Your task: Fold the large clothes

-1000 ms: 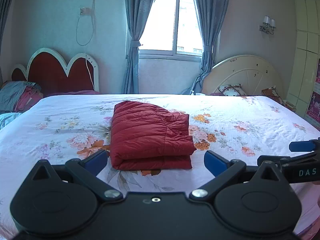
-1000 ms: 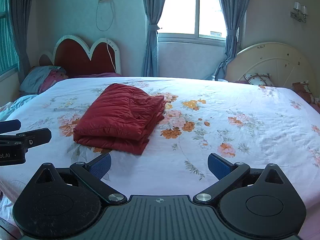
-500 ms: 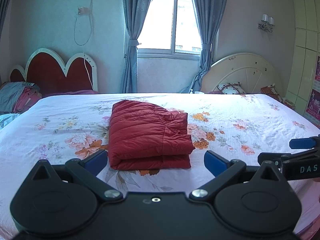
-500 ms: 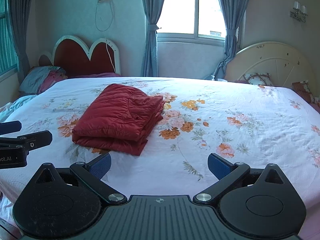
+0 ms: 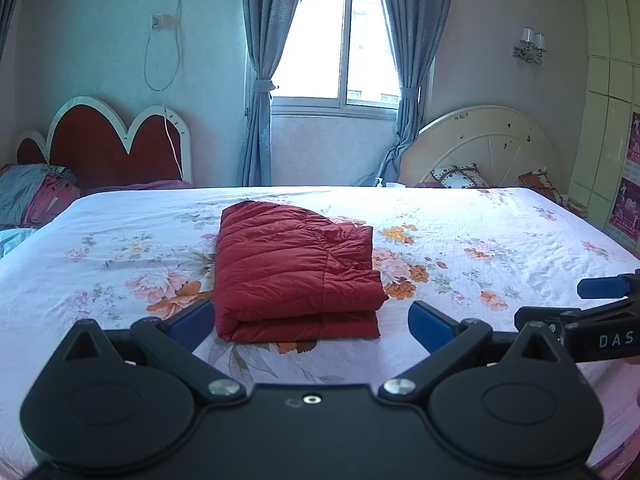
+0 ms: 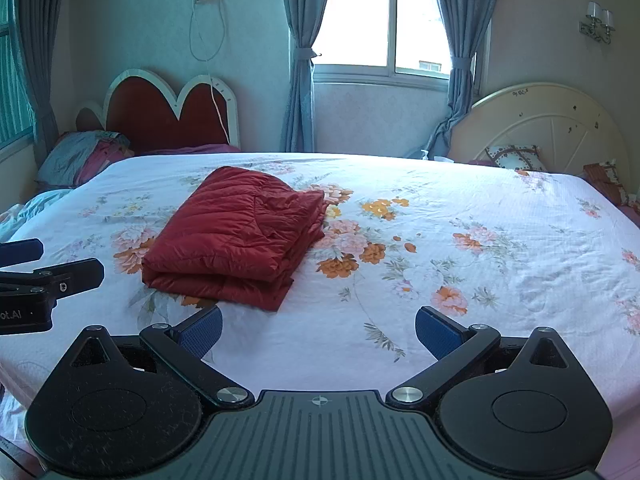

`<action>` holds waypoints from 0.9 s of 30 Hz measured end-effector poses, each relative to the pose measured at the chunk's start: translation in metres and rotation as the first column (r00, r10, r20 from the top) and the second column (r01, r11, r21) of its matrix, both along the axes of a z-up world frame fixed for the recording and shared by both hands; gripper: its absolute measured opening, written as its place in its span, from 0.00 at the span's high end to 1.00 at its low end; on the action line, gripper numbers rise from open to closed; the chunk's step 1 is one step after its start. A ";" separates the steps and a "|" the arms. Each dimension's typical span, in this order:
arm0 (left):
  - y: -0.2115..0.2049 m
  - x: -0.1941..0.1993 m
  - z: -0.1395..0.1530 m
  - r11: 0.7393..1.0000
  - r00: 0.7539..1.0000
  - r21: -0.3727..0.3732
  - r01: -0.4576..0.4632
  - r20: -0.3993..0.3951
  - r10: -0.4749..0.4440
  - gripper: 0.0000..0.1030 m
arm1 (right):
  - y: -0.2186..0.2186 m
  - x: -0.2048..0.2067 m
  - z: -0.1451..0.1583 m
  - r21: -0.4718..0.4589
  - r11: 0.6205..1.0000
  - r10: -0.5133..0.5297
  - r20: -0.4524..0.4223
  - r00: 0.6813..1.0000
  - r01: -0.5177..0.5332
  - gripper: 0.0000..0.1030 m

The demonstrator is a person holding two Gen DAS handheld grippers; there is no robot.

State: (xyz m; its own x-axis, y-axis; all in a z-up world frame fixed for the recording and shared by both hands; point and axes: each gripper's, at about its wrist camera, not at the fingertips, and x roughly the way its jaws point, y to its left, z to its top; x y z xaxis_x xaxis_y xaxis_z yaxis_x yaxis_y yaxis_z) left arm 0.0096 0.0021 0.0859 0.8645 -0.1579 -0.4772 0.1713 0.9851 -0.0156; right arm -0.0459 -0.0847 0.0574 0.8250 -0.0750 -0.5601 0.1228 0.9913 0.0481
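1. While we look along our left claw (image 5: 310, 322), its blue pads spread wide with nothing held, the folded red jacket (image 5: 294, 276) lies on the floral bed (image 5: 500, 240) just beyond them. Compared with a second ago, the jacket sits slightly lower and nearer in view. Our right claw (image 5: 600, 300) shows at the right edge.
2. From the right wrist, our right claw (image 6: 318, 330) gapes empty too; the jacket (image 6: 240, 236) lies ahead and left, hardly shifted.
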 end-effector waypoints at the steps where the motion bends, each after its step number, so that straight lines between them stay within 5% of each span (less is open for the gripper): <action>1: 0.000 0.000 0.000 1.000 1.000 0.001 0.000 0.000 0.000 0.00 | 0.000 0.000 0.000 0.000 1.000 0.000 0.000 1.000 0.000 0.01; 27: 0.000 0.003 -0.001 1.000 1.000 0.004 0.001 -0.002 -0.001 0.00 | -0.005 0.001 -0.005 0.002 1.000 -0.004 -0.010 1.000 0.004 0.01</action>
